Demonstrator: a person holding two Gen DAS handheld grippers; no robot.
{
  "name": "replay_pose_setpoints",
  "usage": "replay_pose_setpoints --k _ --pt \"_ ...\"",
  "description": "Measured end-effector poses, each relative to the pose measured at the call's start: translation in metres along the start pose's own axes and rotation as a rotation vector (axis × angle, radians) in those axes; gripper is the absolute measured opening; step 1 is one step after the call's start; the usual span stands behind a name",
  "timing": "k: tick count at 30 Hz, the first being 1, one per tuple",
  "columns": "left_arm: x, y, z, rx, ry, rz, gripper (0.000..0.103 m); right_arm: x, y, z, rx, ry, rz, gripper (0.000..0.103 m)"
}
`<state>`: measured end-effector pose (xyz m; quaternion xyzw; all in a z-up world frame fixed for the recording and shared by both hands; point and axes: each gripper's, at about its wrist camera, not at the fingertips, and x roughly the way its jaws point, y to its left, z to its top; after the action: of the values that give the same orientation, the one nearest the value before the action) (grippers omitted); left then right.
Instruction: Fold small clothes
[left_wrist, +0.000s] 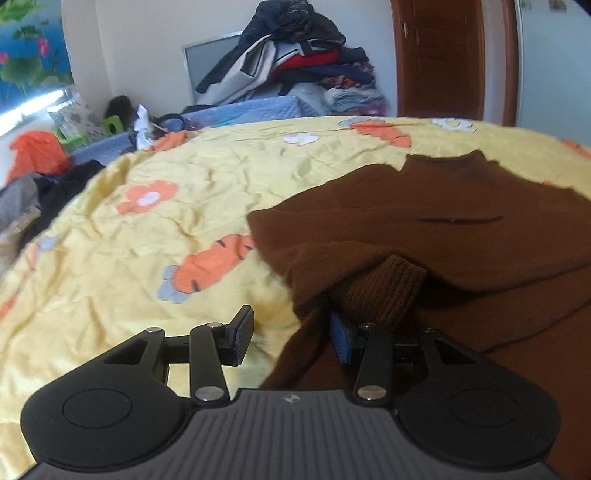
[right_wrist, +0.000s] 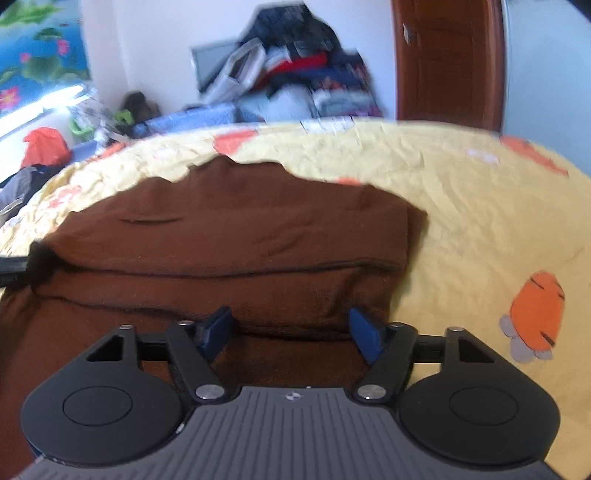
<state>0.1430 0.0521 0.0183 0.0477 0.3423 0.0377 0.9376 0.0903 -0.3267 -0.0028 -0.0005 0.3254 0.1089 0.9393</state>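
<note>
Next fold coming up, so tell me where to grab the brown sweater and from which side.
Probably grip the ribbed cuff of the brown sweater, the sleeve end folded across its body. It bulges above the flat layers just ahead of the left gripper, so come from the near edge, sliding one of the fingers beneath it.

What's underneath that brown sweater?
The brown sweater lies on a yellow bedspread printed with orange carrots and flowers, which shows all around it. A ribbed cuff is folded across its front. Whatever print or object sits directly beneath the sweater is covered.
</note>
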Motion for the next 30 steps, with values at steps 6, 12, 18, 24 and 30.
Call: replay_pose_setpoints --k 6,12,18,24,30 --pt "0.005 0.015 0.000 -0.109 -0.010 -0.016 0.011 0.007 0.009 -0.001 -0.041 0.040 0.005 0.103" --pt "0.006 0.048 -0.012 -0.345 0.008 -0.093 0.006 0.005 0.005 -0.003 -0.021 0.032 0.024 0.103" --pt "-0.006 0.041 -0.010 -0.288 -0.004 -0.066 0.009 0.004 0.002 -0.002 -0.012 0.030 0.031 0.103" --pt "-0.083 0.019 0.002 -0.096 -0.249 -0.033 0.024 -0.027 -0.004 0.006 0.119 -0.058 0.053 0.096" --pt "-0.044 -0.038 0.028 0.003 -0.199 -0.106 0.081 0.015 0.023 0.042 0.031 -0.051 -0.001 0.100"
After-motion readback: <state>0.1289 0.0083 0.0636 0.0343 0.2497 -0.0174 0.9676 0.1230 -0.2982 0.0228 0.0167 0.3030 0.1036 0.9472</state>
